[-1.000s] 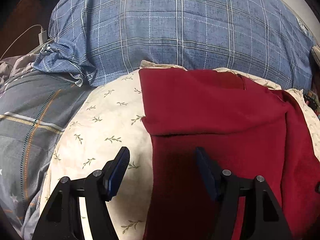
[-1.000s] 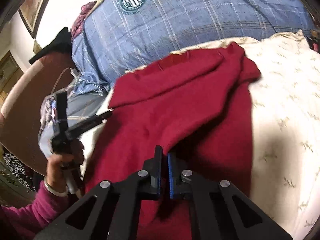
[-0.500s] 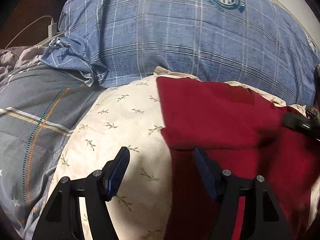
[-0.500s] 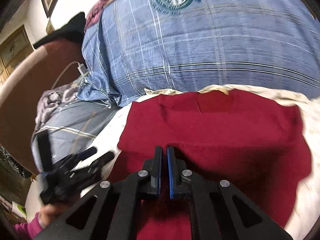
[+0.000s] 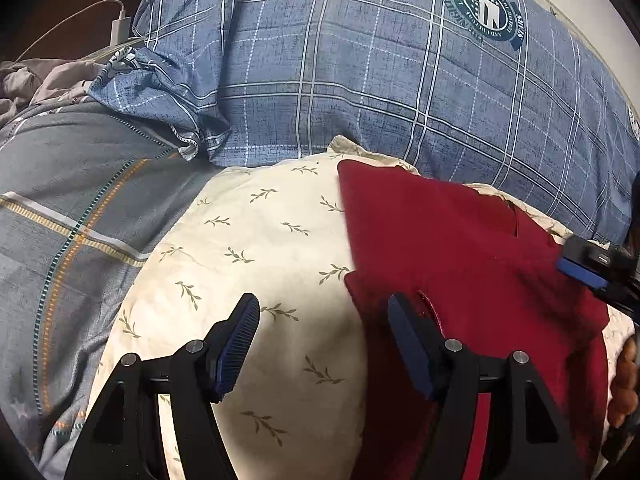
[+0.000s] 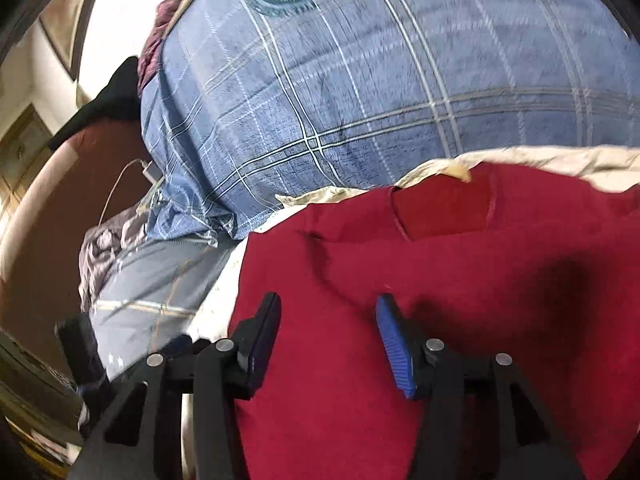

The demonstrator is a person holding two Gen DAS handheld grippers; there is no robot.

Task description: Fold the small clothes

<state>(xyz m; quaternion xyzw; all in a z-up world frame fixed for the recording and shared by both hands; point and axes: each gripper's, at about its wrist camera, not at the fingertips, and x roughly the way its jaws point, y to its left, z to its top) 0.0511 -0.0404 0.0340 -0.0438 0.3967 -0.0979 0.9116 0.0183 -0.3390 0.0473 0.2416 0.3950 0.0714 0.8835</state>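
A dark red garment lies partly folded on a cream leaf-print pillow. My left gripper hovers open at the garment's left edge: one pad is over the cream fabric, the other over the red cloth, and nothing is between them. In the right wrist view the red garment fills the foreground. My right gripper is just above it with its jaws opening, and the pads are clear of the cloth. The right gripper also shows at the far right edge of the left wrist view.
A big blue plaid pillow with a round crest rises right behind the cream one. Grey plaid bedding lies to the left. A white charger and cable rest by a brown headboard. A hand shows at the right edge.
My right gripper was shut on a fold of the red garment and carried it across; its jaws have now parted and let the cloth go. My left gripper slid left toward the cream pillow.
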